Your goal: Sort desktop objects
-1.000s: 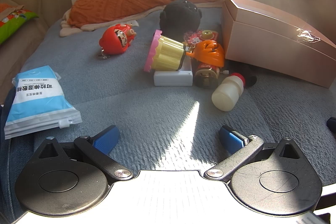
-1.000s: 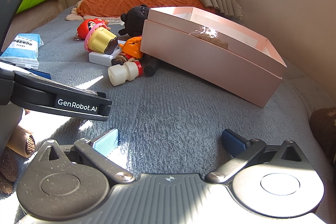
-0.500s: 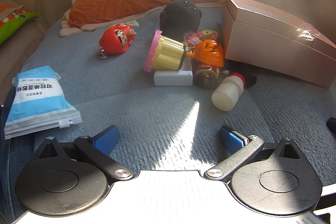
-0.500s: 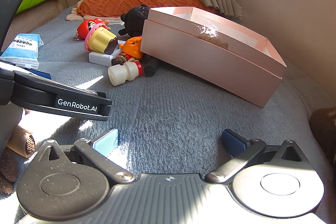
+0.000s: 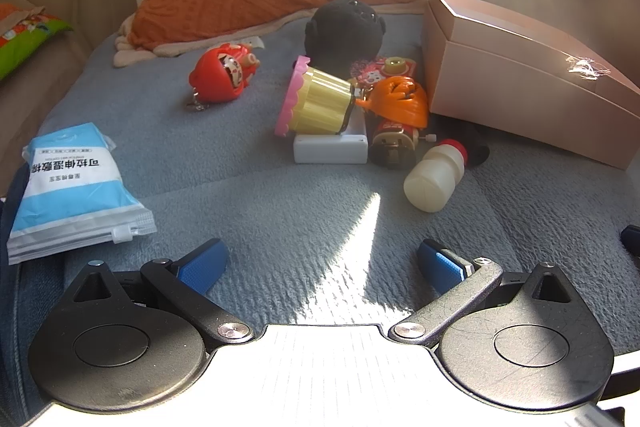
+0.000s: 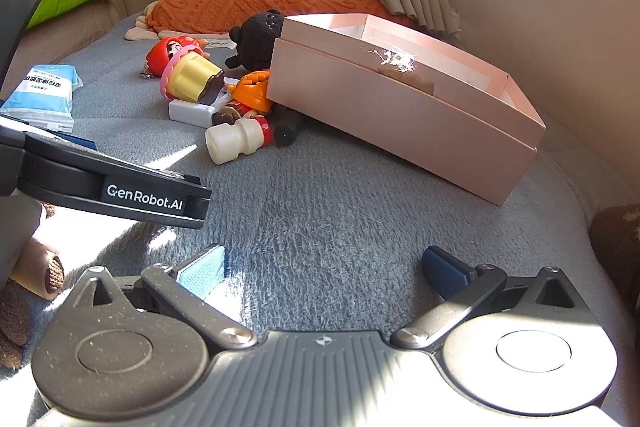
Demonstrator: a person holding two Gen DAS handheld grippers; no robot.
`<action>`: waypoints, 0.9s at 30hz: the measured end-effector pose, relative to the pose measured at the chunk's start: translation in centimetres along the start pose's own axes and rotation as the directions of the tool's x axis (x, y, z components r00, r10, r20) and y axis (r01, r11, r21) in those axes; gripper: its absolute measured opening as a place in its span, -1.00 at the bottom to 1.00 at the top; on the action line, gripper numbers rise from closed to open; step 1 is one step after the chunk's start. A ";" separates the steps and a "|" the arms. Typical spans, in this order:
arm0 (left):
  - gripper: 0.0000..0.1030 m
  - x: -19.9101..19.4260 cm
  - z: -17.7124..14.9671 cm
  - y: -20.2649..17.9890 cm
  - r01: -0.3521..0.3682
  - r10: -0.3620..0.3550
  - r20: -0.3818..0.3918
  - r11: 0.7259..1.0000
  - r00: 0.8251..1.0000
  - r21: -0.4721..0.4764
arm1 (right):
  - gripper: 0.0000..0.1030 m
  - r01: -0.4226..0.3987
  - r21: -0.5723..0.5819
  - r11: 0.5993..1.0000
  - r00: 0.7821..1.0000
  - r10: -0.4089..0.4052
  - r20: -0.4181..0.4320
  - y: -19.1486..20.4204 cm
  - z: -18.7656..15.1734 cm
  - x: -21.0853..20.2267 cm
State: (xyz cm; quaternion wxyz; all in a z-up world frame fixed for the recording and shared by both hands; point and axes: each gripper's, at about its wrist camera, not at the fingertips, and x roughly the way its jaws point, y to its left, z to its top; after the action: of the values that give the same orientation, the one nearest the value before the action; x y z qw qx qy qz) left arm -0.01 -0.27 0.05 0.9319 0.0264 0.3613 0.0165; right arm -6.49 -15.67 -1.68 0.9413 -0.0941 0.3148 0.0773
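Toys (image 5: 352, 107) lie heaped on the grey blanket (image 5: 280, 219) just beside the open pink box (image 6: 400, 107), exactly as a second ago. The left claw (image 5: 320, 263) and right claw (image 6: 324, 267) both hang spread wide, empty, well short of the heap. Sorting has likely not begun.

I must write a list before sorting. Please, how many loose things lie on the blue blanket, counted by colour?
Red: 1, round doll
Black: 2, plush toy, cylinder
Yellow and pink: 1, cup toy
Orange: 1, wind-up toy
White: 2, charger block, small bottle
Blue and white: 1, wipes pack
Red patterned: 1, flat packet
Total: 9
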 end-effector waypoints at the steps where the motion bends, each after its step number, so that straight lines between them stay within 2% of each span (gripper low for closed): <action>1: 1.00 0.0 0.0 0.0 0.000 0.000 0.000 1.000 1.000 0.000 | 1.00 0.002 -0.002 1.000 1.000 -0.002 0.003 0.0 0.0 0.0; 6: 1.00 0.1 0.3 0.2 0.008 -0.008 -0.027 1.000 1.000 0.006 | 1.00 0.002 -0.022 1.000 1.000 -0.002 -0.008 0.1 0.4 0.0; 9: 1.00 0.3 0.7 0.5 0.017 -0.017 -0.072 1.000 0.997 0.000 | 1.00 -0.033 -0.213 0.976 0.999 0.034 0.003 1.1 1.1 0.6; 10: 1.00 0.3 0.8 0.5 0.018 -0.018 -0.081 1.000 0.997 0.000 | 1.00 -0.049 -0.219 0.975 0.999 0.047 -0.015 1.0 1.5 0.8; 11: 1.00 0.3 0.9 0.5 0.018 -0.018 -0.087 1.000 0.996 0.001 | 1.00 -0.082 -0.176 0.981 0.996 0.074 -0.049 0.5 1.9 1.1; 12: 1.00 0.3 1.0 0.5 0.020 -0.020 -0.091 1.000 0.996 0.000 | 1.00 -0.120 -0.087 0.989 0.989 0.111 -0.097 -0.3 2.2 1.7; 14: 1.00 -0.1 1.2 0.8 0.026 -0.027 -0.097 1.000 0.995 -0.009 | 1.00 -0.159 0.069 0.985 0.979 0.166 -0.116 -2.0 2.9 2.2; 16: 1.00 -0.9 2.0 1.7 0.032 -0.037 -0.099 0.998 0.994 -0.049 | 1.00 -0.171 0.098 0.980 0.972 0.184 -0.145 -2.3 3.5 2.4; 18: 1.00 -2.1 3.1 2.8 0.054 -0.062 -0.095 0.995 0.994 -0.086 | 1.00 -0.159 0.033 0.987 0.967 0.163 -0.195 -1.4 3.9 2.8; 20: 1.00 -3.5 4.0 3.6 0.072 -0.077 -0.076 0.995 0.994 -0.066 | 1.00 -0.138 -0.054 0.989 0.966 0.123 -0.229 -0.3 3.9 3.0; 24: 1.00 -5.2 4.5 5.0 0.024 -0.023 -0.039 0.999 0.999 0.039 | 1.00 -0.118 -0.031 0.992 0.948 0.104 -0.301 0.1 4.8 3.7; 26: 1.00 -4.8 4.7 6.1 -0.004 0.005 -0.055 1.000 0.998 0.012 | 1.00 -0.111 -0.071 0.991 0.947 0.083 -0.310 0.8 5.2 3.7; 27: 1.00 -4.6 4.8 6.5 0.000 -0.001 -0.071 1.000 0.997 -0.014 | 1.00 -0.106 -0.080 0.991 0.955 0.079 -0.287 1.0 5.5 3.3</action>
State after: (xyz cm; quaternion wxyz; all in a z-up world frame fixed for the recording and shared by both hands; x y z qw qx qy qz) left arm -0.21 5.79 7.05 0.9187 0.0193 0.3941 0.0195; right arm -0.88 -13.14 0.53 0.8764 -0.1336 0.4463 0.1220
